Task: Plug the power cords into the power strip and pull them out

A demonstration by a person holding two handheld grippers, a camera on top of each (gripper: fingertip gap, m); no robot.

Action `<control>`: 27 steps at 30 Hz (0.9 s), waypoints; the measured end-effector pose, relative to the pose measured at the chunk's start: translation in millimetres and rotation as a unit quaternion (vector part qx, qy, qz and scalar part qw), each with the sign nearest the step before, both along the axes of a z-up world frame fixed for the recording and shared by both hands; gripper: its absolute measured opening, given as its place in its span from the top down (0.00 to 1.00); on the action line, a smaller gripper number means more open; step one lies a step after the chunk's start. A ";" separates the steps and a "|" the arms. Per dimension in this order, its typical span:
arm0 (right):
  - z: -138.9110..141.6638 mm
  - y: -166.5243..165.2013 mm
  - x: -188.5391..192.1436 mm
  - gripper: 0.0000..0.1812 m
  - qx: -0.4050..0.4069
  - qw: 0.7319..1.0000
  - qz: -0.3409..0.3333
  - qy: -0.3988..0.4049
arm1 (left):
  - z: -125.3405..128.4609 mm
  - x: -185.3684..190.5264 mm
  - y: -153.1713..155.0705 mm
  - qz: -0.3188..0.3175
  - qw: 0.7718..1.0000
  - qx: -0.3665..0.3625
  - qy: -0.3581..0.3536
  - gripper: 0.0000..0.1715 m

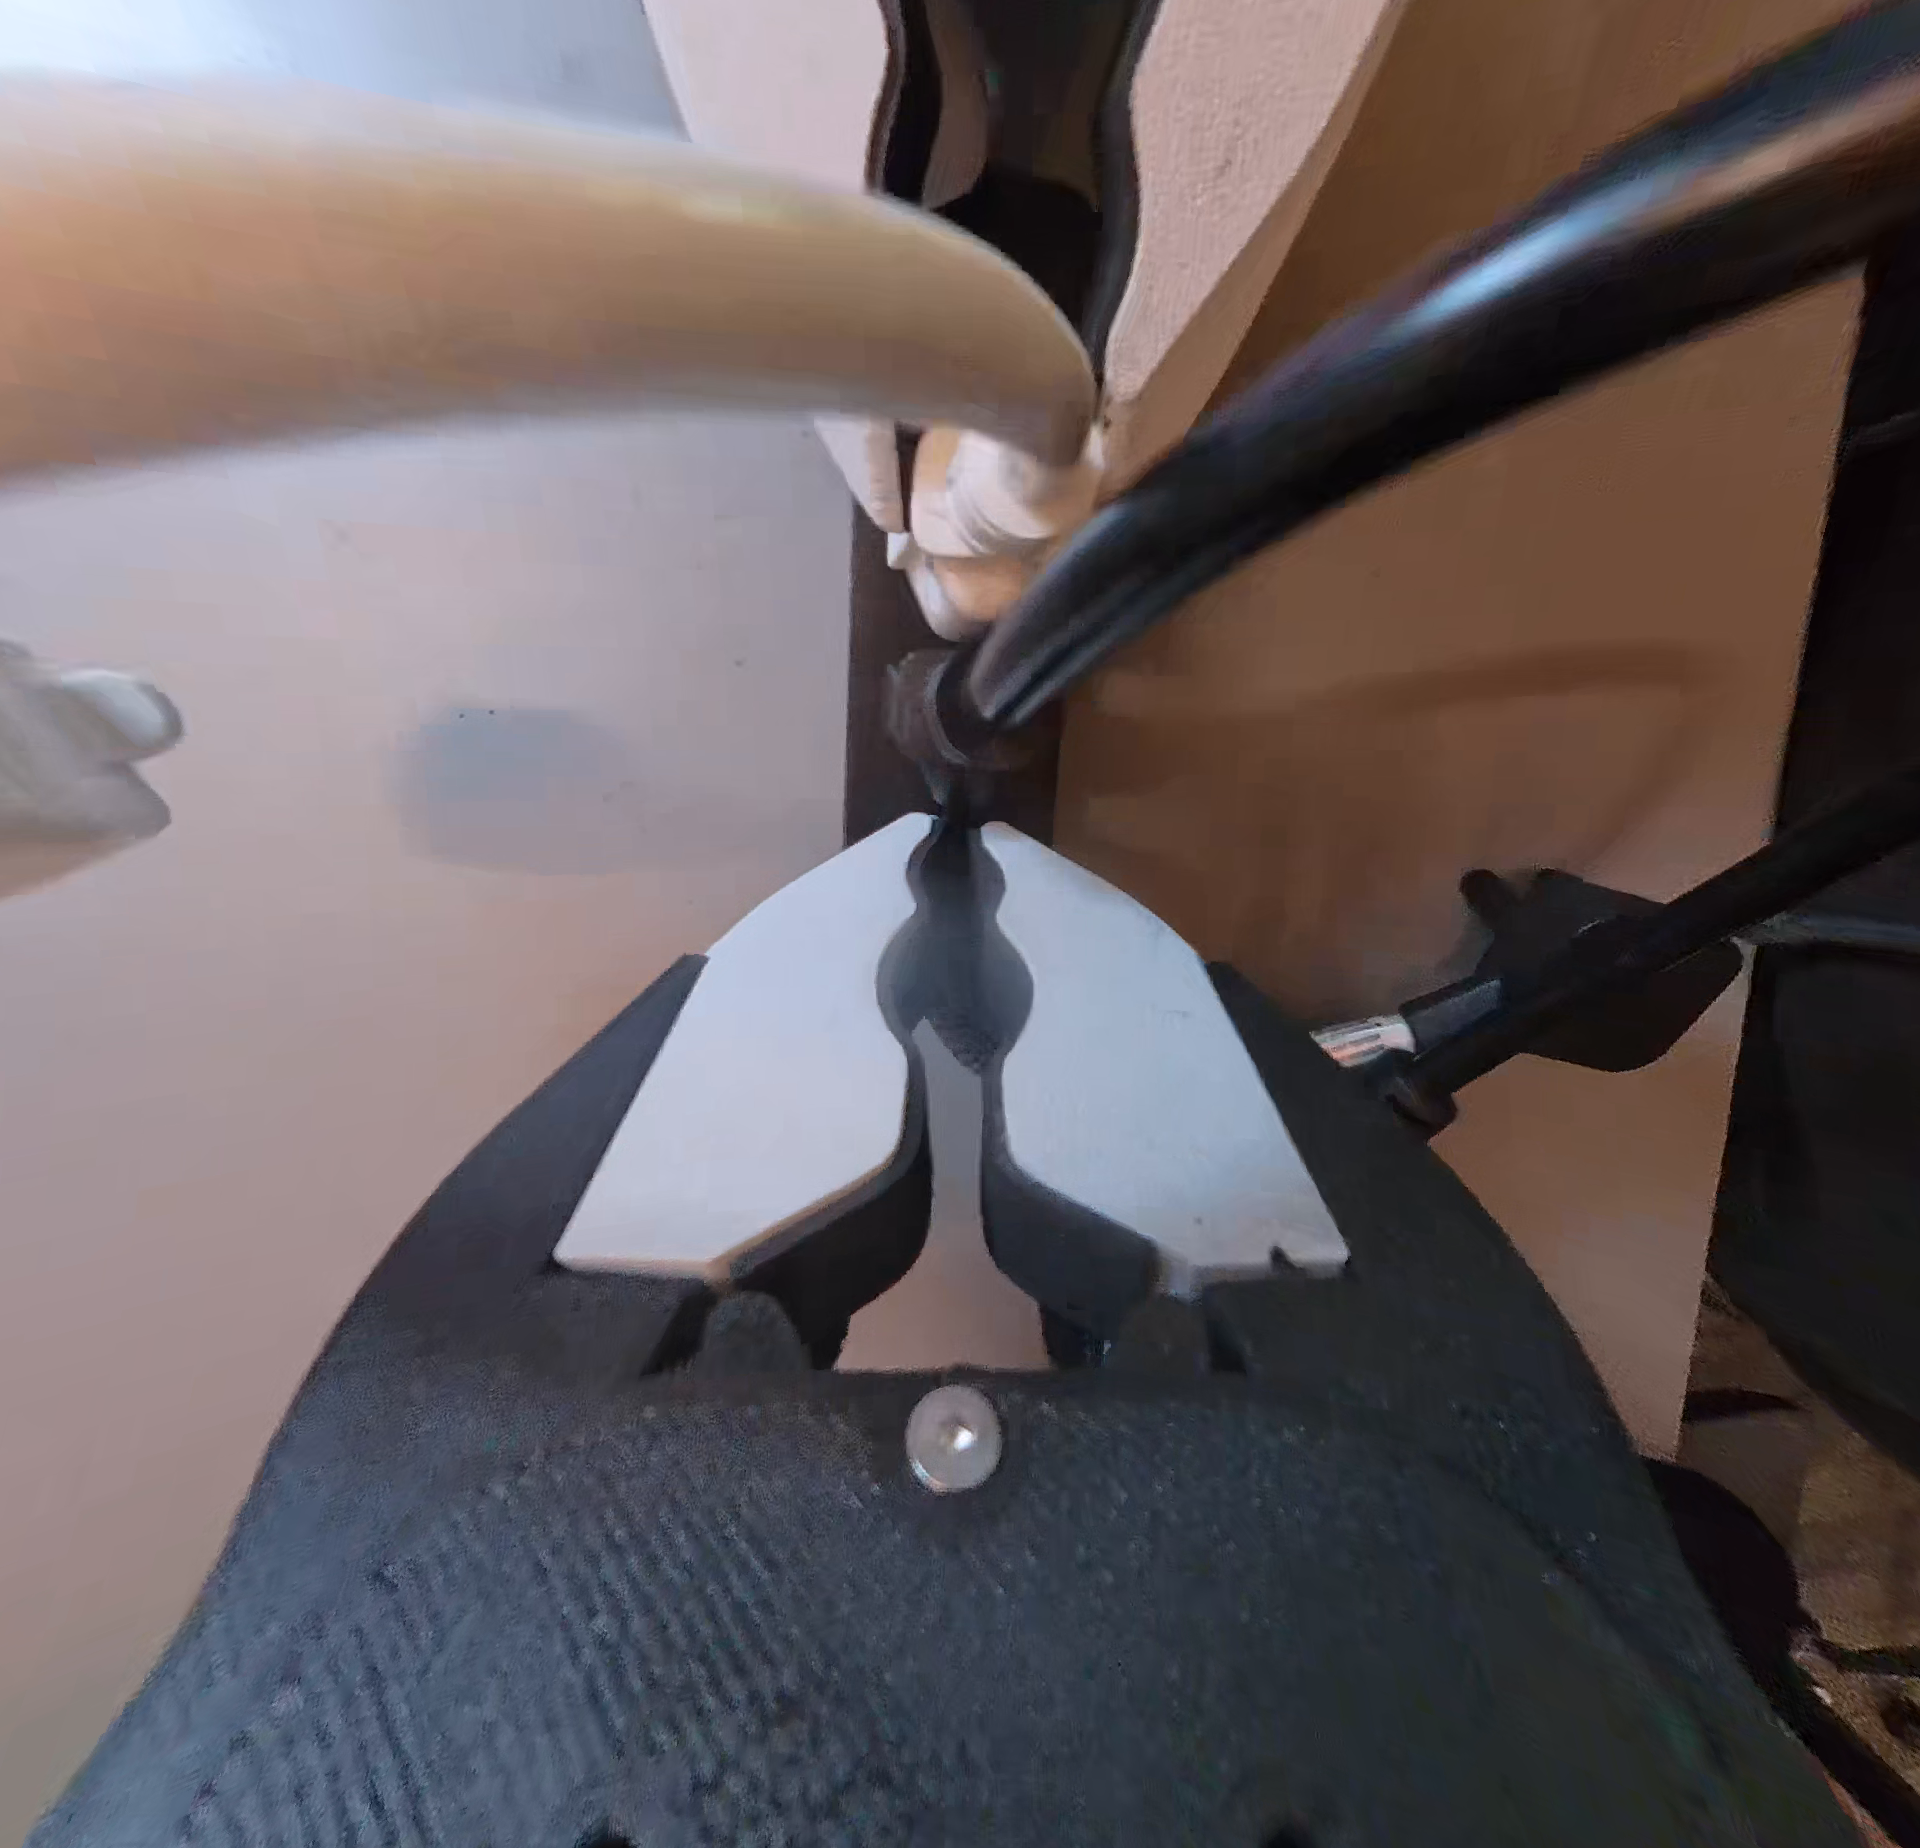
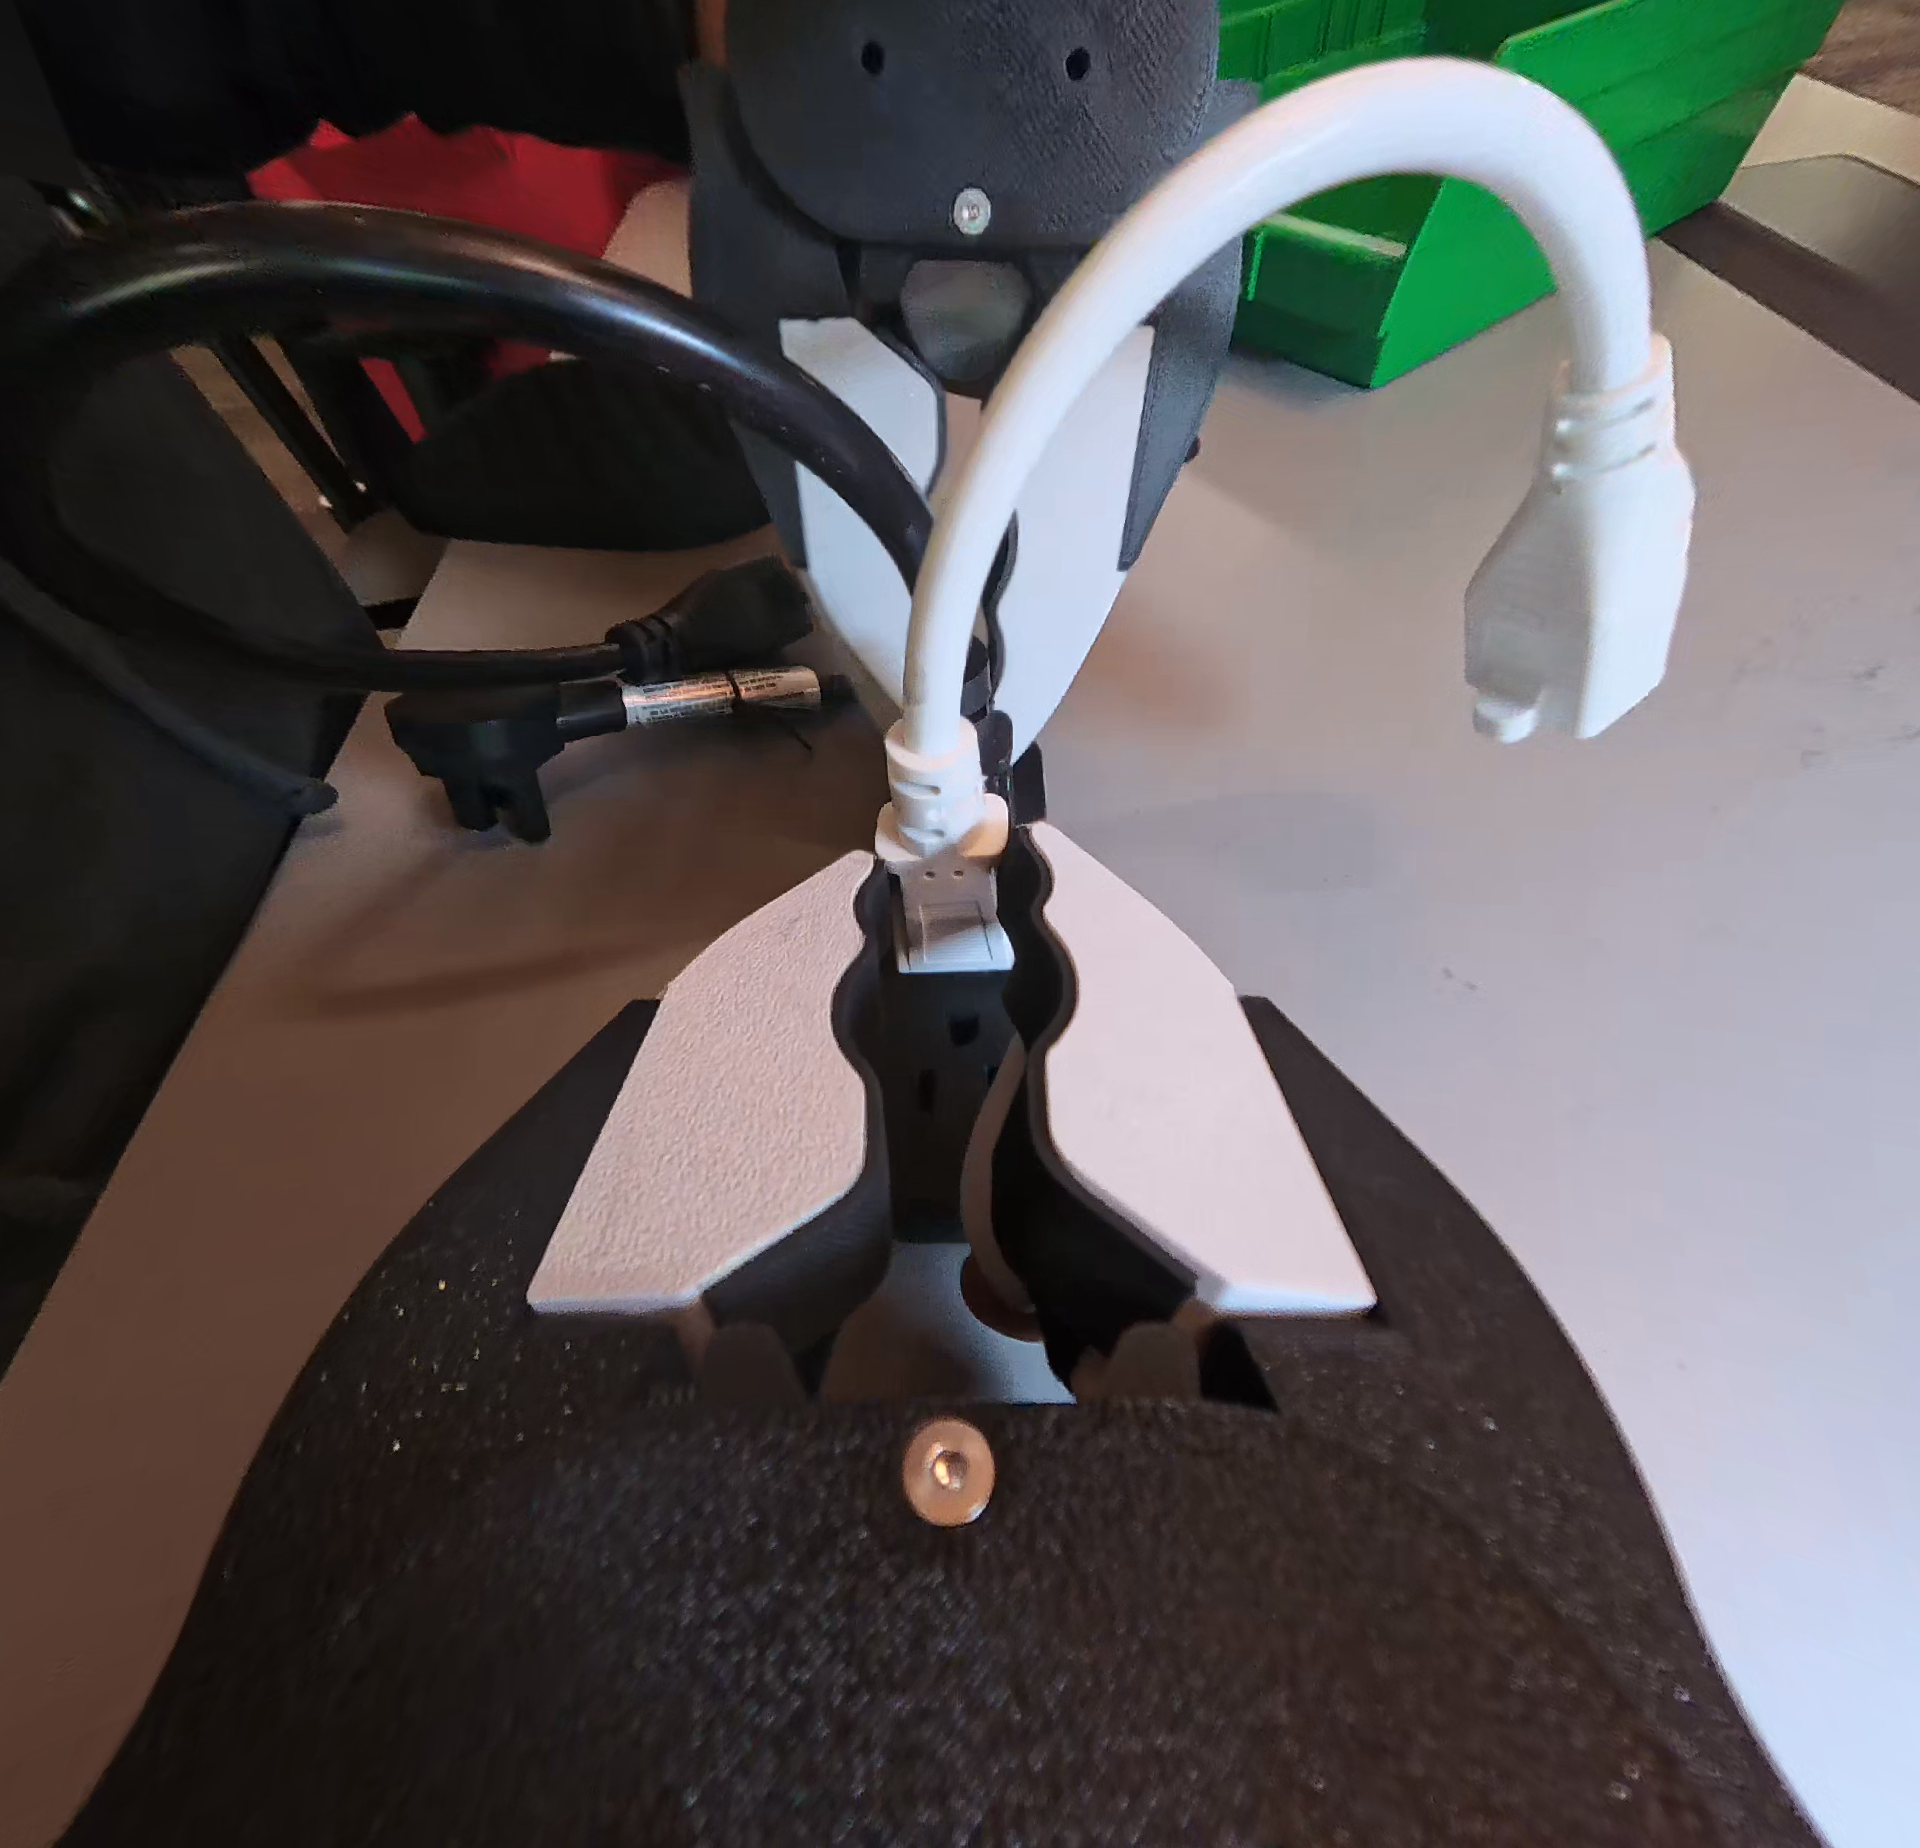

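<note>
In the right wrist view my right gripper (image 2: pixel 951 858) is shut on the white plug (image 2: pixel 951 925), which sits in the black power strip (image 2: pixel 940 1081) below the fingers. The white cord (image 2: pixel 1247 136) arcs up and right, and its other connector (image 2: pixel 1579 572) hangs free. My left gripper (image 2: pixel 997 728) faces me just behind that plug. In the left wrist view my left gripper (image 1: pixel 951 830) has its tips almost together, pinching a narrow black part at the base of the black plug (image 1: pixel 945 718) on the strip (image 1: pixel 871 676). The white plug (image 1: pixel 977 531) stands just beyond it, with the right gripper's fingers (image 1: pixel 1226 188) around it.
A second black cord with a plug and a silver label (image 2: pixel 665 697) lies on the pale table (image 2: pixel 1455 1071) at the left, and also shows in the left wrist view (image 1: pixel 1558 967). Green bins (image 2: pixel 1558 136) stand at the back right. A dark chair (image 2: pixel 156 655) is beside the table's left edge. The left gripper's tips are roughly 5 cm from the right gripper's.
</note>
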State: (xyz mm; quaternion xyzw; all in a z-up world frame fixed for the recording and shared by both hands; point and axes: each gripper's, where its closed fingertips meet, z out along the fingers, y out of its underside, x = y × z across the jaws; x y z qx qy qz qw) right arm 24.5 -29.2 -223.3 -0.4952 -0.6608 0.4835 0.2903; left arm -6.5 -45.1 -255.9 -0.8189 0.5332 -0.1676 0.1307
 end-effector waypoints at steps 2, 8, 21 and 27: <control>0.6 1.8 0.4 0.87 -0.005 1.000 -0.002 -0.001 | 2.9 9.4 0.6 0.007 1.000 0.003 -0.027 0.85; -2.7 0.5 0.4 0.87 0.003 1.000 0.003 -0.009 | -0.4 25.5 11.5 0.005 0.995 0.065 -0.074 0.79; -3.2 -1.4 -1.5 0.87 0.010 1.000 0.007 -0.010 | 0.1 21.7 8.0 -0.010 0.996 0.068 -0.058 0.84; -2.3 1.0 -3.0 0.88 -0.007 1.000 0.002 -0.014 | -1.0 20.8 9.0 0.000 0.996 0.074 -0.057 0.84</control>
